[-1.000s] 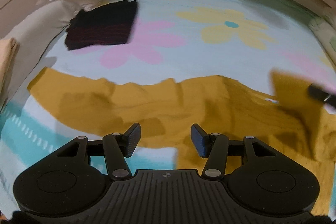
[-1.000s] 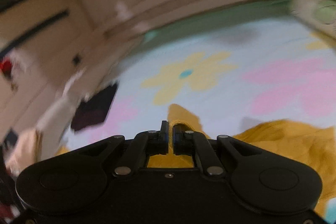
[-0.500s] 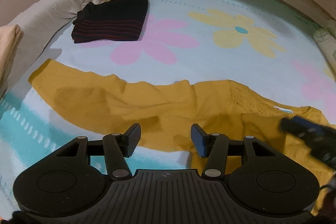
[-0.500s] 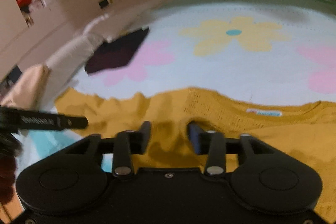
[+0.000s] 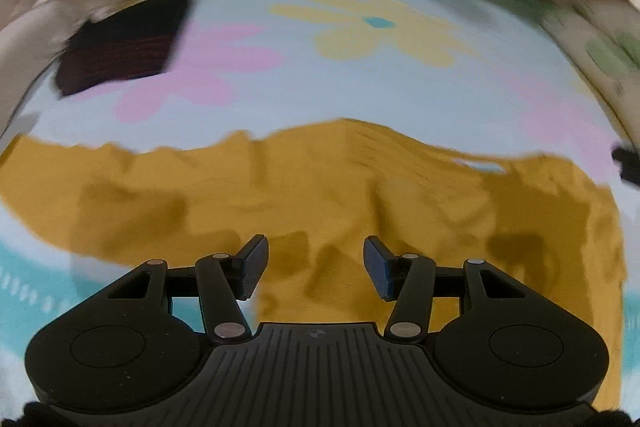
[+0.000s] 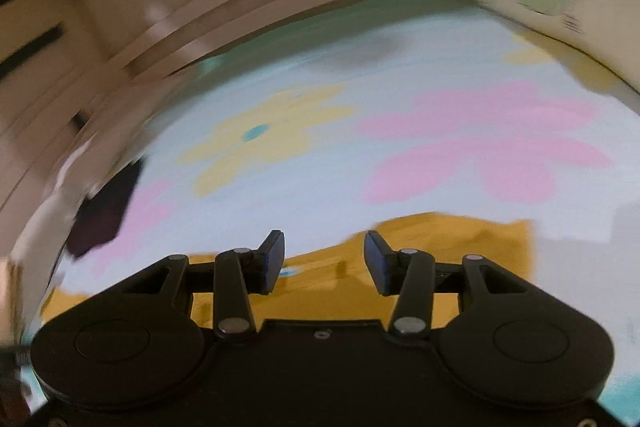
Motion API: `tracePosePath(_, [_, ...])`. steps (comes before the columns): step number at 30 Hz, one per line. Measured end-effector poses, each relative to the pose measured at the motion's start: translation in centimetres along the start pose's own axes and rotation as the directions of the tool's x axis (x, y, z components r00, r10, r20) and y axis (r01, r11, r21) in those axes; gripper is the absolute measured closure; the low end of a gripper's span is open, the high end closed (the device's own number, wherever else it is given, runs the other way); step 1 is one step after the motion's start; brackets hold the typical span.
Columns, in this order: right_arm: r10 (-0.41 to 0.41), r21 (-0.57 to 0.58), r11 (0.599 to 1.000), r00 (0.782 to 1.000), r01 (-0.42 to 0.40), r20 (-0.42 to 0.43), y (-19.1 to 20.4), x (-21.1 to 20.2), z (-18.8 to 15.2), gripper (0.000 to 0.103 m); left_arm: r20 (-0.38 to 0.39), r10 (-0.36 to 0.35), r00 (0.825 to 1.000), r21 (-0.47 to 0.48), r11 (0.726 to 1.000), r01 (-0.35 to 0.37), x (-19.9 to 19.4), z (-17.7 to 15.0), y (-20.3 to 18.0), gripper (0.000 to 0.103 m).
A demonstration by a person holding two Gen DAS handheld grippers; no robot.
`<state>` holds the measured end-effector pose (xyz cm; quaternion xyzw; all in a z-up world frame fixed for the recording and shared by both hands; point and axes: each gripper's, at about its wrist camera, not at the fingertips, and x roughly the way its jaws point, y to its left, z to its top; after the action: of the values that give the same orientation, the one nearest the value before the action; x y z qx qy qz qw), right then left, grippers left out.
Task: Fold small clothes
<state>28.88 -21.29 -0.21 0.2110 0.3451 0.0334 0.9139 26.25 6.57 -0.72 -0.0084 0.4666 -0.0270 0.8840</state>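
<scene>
Hovering over one mustard garment spread across the flowered bedsheet.
My two grippers, left gripper and right gripper, gape empty; one folded dark garment lies beyond.

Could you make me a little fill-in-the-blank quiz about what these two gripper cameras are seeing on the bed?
1. The garment spread across the bed is mustard ____.
2. The left gripper has its jaws ____, holding nothing.
3. The folded dark garment lies partly on a ____ flower print.
4. The yellow flower on the sheet has a ____ centre.

Missing words: yellow; open; pink; blue
</scene>
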Motion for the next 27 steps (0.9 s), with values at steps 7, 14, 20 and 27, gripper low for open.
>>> tracePosePath(7, [-0.059, 0.031, 0.998, 0.998, 0.059, -0.008, -3.6, -0.4, 0.3, 0.048, 0.117, -0.055, 0.992, 0.263, 0.965, 0.022, -0.3, -1.3, -7.6, 0.052])
tracePosePath(14, [-0.123, 0.054, 0.991, 0.992, 0.124, -0.033, -7.3, -0.3, 0.3, 0.048, 0.042, 0.124, 0.991, 0.278, 0.952, -0.13, 4.3, -1.0, -7.2, 0.051])
tracePosePath(20, [-0.116, 0.139, 0.983, 0.992, 0.123, -0.055, -9.8, 0.6, 0.4, 0.048, -0.044, 0.21, 0.977, 0.077, 0.975, -0.207, 6.3, -0.4, -0.4, 0.048])
tracePosePath(27, [-0.106, 0.095, 0.989, 0.99, 0.115, -0.098, -9.3, 3.5, 0.1, 0.052, -0.041, 0.176, 0.984, 0.076, 0.982, -0.172, 6.2, -0.3, 0.5, 0.048])
